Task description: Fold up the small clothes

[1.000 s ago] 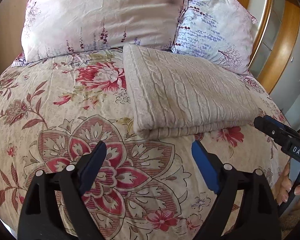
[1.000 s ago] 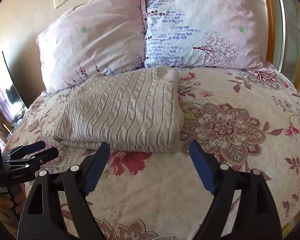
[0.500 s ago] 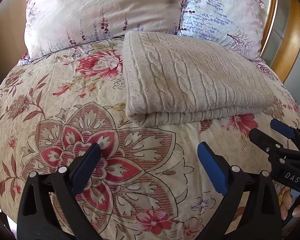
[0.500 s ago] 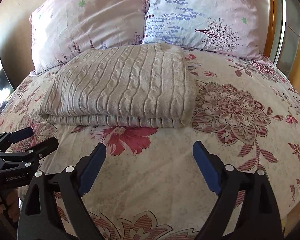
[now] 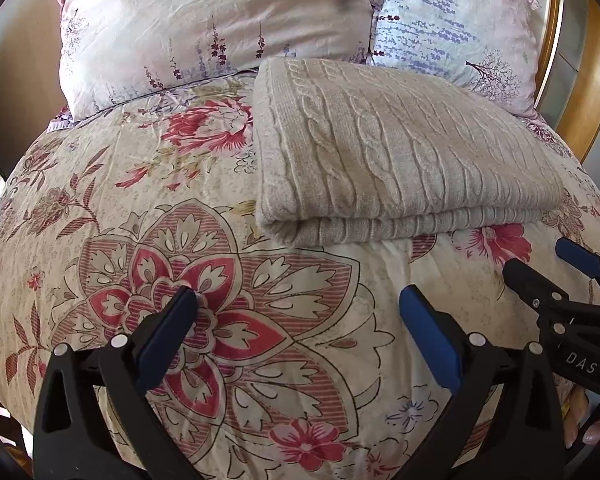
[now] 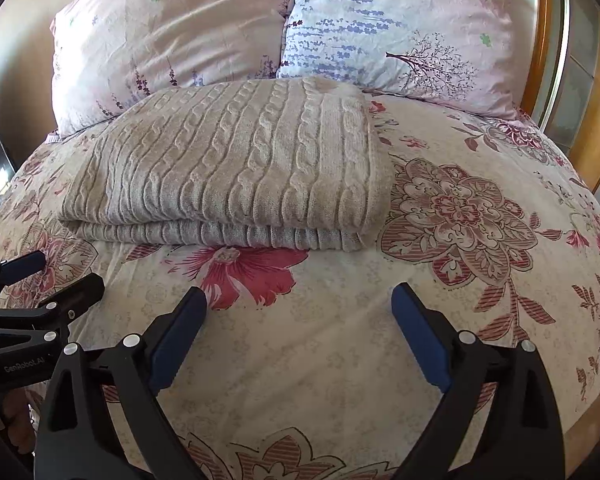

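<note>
A beige cable-knit sweater (image 5: 400, 160) lies folded into a flat rectangle on the floral bedspread (image 5: 140, 184), in front of the pillows; it also shows in the right wrist view (image 6: 236, 172). My left gripper (image 5: 298, 300) is open and empty, low over the bedspread, short of the sweater's near left corner. My right gripper (image 6: 298, 294) is open and empty, low over the bedspread just before the sweater's near folded edge. Each gripper shows at the side of the other's view: the right one (image 5: 548, 268), the left one (image 6: 52, 276).
Two pillows lean at the head of the bed, a pink one (image 5: 220, 28) and a blue-printed one (image 5: 460, 32). A wooden headboard frame (image 5: 588, 92) curves at the right. The bed's wooden edge (image 6: 592, 416) shows at the lower right.
Both grippers have moved forward toward the folded sweater, which now looks larger and nearer in both views. Both stayed open. The sweater has not moved.
</note>
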A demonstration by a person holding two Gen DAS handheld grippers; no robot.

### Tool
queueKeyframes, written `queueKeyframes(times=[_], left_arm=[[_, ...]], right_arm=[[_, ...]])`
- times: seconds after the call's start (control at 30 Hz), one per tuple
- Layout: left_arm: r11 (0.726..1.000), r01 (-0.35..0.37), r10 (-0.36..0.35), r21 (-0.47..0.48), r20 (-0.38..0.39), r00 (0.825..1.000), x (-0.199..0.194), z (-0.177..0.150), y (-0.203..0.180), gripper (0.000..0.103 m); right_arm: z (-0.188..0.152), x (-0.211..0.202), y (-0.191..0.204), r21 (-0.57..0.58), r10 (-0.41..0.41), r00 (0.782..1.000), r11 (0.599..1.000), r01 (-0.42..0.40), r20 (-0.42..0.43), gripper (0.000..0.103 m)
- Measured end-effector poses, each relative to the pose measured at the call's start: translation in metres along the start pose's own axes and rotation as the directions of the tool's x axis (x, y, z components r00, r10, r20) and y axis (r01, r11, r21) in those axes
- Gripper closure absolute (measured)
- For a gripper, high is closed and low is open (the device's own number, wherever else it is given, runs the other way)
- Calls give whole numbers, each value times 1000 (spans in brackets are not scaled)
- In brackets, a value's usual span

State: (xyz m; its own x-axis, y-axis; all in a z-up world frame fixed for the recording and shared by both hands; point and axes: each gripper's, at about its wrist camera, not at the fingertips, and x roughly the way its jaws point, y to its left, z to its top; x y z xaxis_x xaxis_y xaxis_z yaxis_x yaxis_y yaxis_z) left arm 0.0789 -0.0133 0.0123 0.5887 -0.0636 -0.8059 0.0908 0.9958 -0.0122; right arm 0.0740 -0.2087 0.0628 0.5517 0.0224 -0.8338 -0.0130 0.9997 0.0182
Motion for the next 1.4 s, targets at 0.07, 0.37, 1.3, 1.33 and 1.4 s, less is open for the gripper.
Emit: queueKeyframes(times=[0.07,0.37,1.3,1.33,1.4], left_arm=[[1000,-1,1,1,0,1000,0,0,0,2],[1000,-5,5,1,3,1000,0,0,1,2],[1000,-6,6,0,4,1000,0,0,1,2],[1000,-6,6,0,4,1000,0,0,1,2],[1000,-6,6,0,4,1000,0,0,0,2]], right_arm=[[-1,1,2,-14,-11,1000,1000,11,0,6],[-1,1,1,-7,-12,1000,1000,12,-3,4],[-1,3,0,-9,-11,1000,1000,10,-7,3],[-1,3,0,-9,-11,1000,1000,11,-7,3],[-1,3,0,-9,-10,1000,1000,10,-7,3]])
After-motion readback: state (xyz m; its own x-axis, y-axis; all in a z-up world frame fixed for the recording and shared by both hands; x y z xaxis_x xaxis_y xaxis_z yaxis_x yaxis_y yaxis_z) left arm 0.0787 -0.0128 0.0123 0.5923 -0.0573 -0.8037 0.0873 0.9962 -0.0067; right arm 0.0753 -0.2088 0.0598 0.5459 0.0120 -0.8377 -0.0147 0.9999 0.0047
